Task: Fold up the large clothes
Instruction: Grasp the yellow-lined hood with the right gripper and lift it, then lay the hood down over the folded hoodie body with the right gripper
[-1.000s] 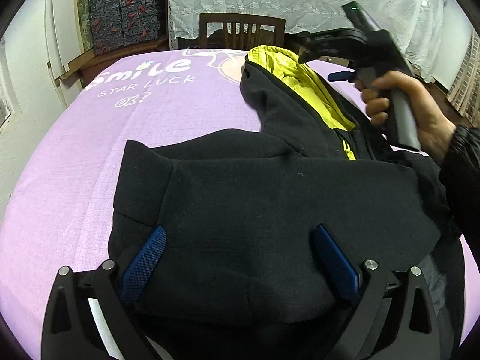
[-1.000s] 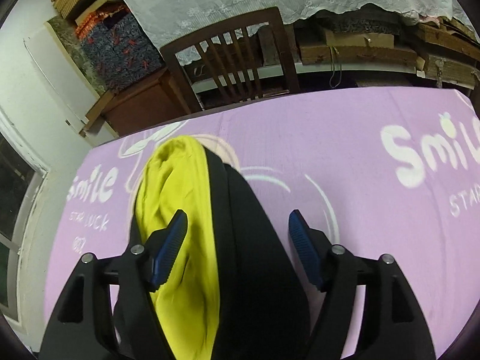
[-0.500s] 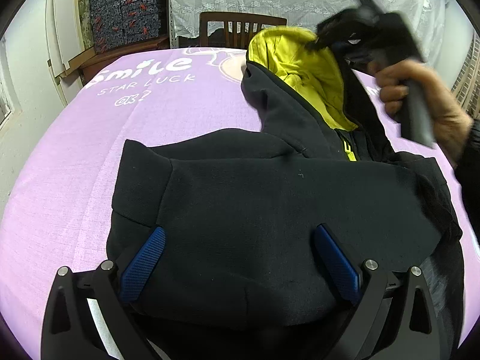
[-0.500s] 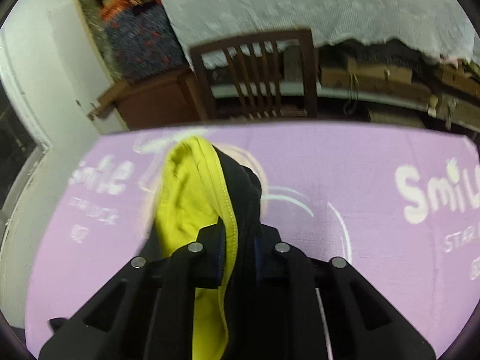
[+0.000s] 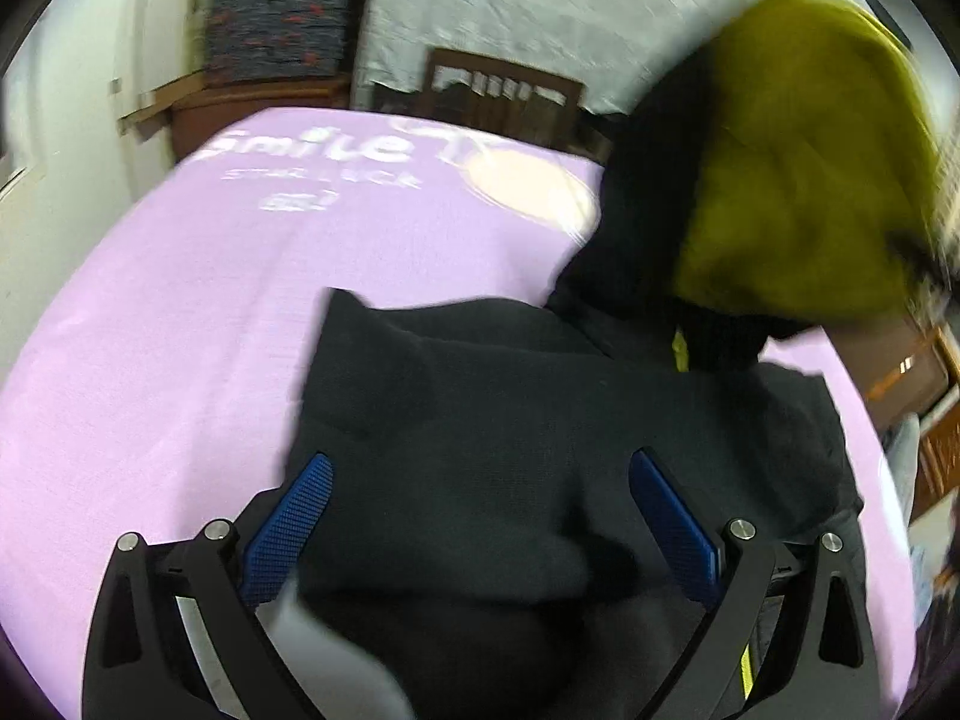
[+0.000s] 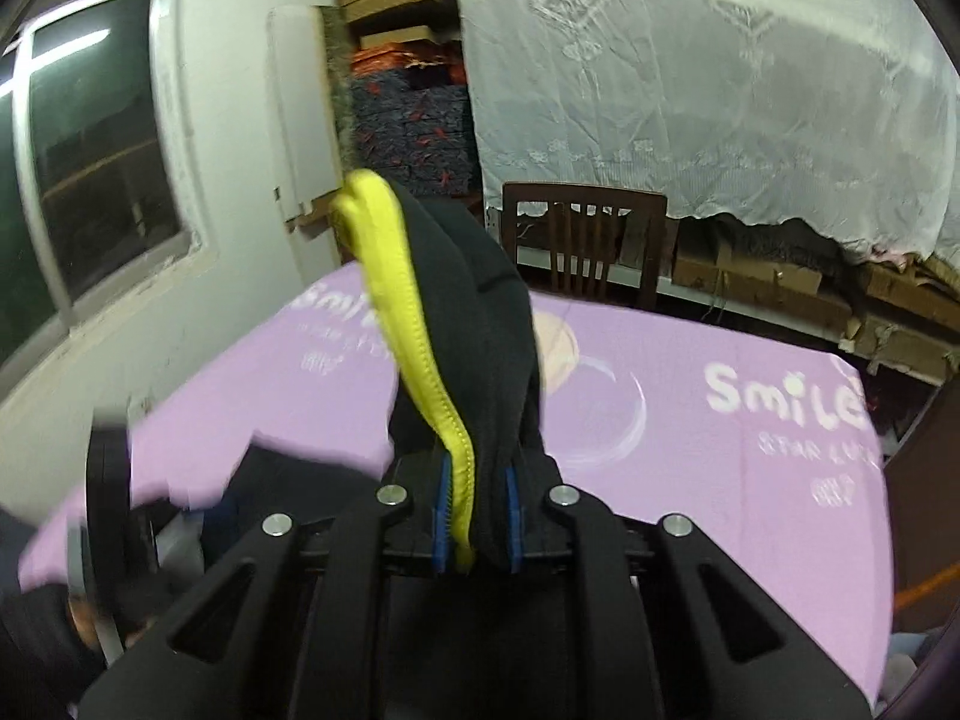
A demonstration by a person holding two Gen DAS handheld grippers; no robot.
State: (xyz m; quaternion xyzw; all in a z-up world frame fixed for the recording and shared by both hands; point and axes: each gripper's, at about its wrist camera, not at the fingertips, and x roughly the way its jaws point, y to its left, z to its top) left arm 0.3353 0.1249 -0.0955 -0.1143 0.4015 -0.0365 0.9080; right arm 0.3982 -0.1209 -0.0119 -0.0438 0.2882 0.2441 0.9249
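my right tongs (image 6: pixel 475 519) are clamped on the hood (image 6: pixel 456 324) of the black hoodie (image 5: pixel 540 456), yellow lining showing, lifted off the purple surface (image 5: pixel 180 360). my left tongs (image 5: pixel 480 516) stand wide open over the hoodie's folded body, gripping nothing. a wooden chair (image 6: pixel 585 240) stands beyond.

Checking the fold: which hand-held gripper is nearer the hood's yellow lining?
Right. The right hand-held gripper is clamped on the hood's yellow lining; the left hand-held gripper is open over the black body, apart from it.
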